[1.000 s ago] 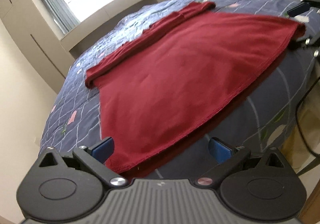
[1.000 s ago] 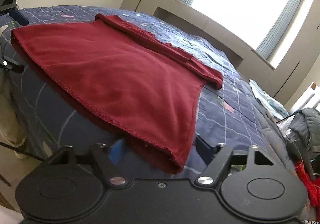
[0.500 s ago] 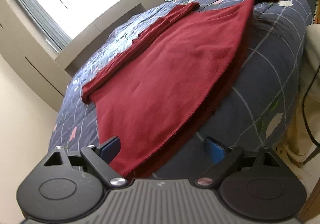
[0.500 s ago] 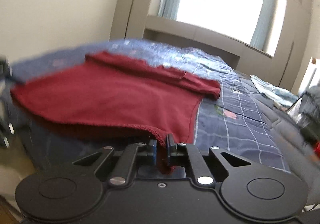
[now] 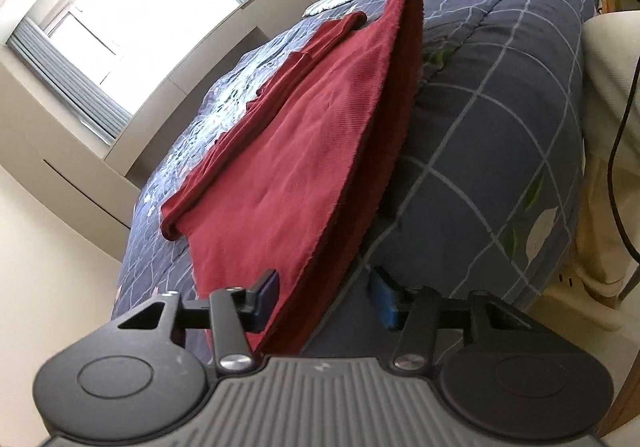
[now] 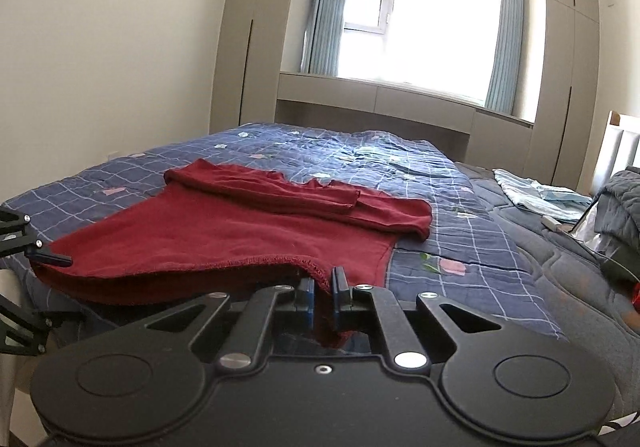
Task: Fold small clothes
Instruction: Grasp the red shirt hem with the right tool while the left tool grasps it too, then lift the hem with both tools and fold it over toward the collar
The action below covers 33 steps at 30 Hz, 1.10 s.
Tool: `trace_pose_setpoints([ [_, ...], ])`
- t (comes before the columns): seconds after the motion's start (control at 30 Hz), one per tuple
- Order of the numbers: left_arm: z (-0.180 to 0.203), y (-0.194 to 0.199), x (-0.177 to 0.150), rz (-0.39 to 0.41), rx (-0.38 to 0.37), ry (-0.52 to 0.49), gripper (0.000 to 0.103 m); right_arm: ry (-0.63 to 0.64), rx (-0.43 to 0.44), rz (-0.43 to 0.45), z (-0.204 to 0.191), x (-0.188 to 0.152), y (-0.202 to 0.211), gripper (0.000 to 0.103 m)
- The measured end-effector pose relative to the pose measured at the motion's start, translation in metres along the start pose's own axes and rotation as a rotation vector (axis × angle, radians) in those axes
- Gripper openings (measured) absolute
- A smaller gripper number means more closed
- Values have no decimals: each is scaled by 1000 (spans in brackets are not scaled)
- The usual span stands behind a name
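A dark red garment (image 5: 288,167) lies spread on the blue checked bed quilt (image 5: 500,119), its sleeves folded across the far side; it also shows in the right wrist view (image 6: 224,231). My right gripper (image 6: 322,295) is shut on the garment's near hem corner and holds it raised off the quilt. My left gripper (image 5: 326,297) is open, its jaws on either side of the other hem corner at the bed's edge, not closed on it. The left gripper also shows at the left edge of the right wrist view (image 6: 36,255).
The quilt (image 6: 460,247) covers the whole bed. A light blue cloth (image 6: 536,199) and a grey quilted item (image 6: 620,203) lie at the far right. A window (image 6: 416,19) with a ledge is behind the bed. A black cable (image 5: 616,151) hangs by the bed's side.
My right gripper closed on the hem corner and lifted it. My left gripper moved in around the other corner, its jaws narrowing but still open.
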<state>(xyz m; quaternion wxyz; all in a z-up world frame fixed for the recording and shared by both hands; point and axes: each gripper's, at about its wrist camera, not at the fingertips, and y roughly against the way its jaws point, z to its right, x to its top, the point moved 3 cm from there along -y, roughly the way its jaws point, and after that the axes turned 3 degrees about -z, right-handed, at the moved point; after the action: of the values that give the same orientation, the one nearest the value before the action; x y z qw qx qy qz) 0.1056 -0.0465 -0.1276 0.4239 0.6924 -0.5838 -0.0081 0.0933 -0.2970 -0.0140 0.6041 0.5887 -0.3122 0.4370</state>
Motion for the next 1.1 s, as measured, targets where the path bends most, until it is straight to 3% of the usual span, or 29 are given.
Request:
trace_pose_setpoints([
  [0.1, -5, 0, 0, -1, 20, 8, 47, -1, -3, 0, 0, -1, 2, 8],
  [0.17, -11, -2, 0, -9, 43, 25, 34, -4, -4, 4, 0, 0, 2, 8],
  [0.47, -22, -10, -15, -78, 77, 38, 32, 7, -14, 3, -3, -1, 2, 8],
  [0.5, -23, -11, -17, -83, 77, 46, 26, 11, -17, -3, -4, -2, 2, 8],
  [0.53, -25, -13, -18, -91, 73, 55, 10, 17, -19, -10, -5, -4, 1, 8],
  [0.57, -27, -13, -19, -99, 73, 68, 5, 25, -21, -21, -6, -6, 0, 8],
  [0.73, -47, 3, -14, -43, 103, 187, 4, 64, -35, -68, -9, -16, -3, 7],
  [0.9, -59, 27, -9, 40, 151, 188, 3, 112, -40, -64, -12, -18, 6, 5],
  [1.1, -65, 63, -12, 81, 139, 214, 3, 156, -27, -27, -12, -12, 30, 5],
])
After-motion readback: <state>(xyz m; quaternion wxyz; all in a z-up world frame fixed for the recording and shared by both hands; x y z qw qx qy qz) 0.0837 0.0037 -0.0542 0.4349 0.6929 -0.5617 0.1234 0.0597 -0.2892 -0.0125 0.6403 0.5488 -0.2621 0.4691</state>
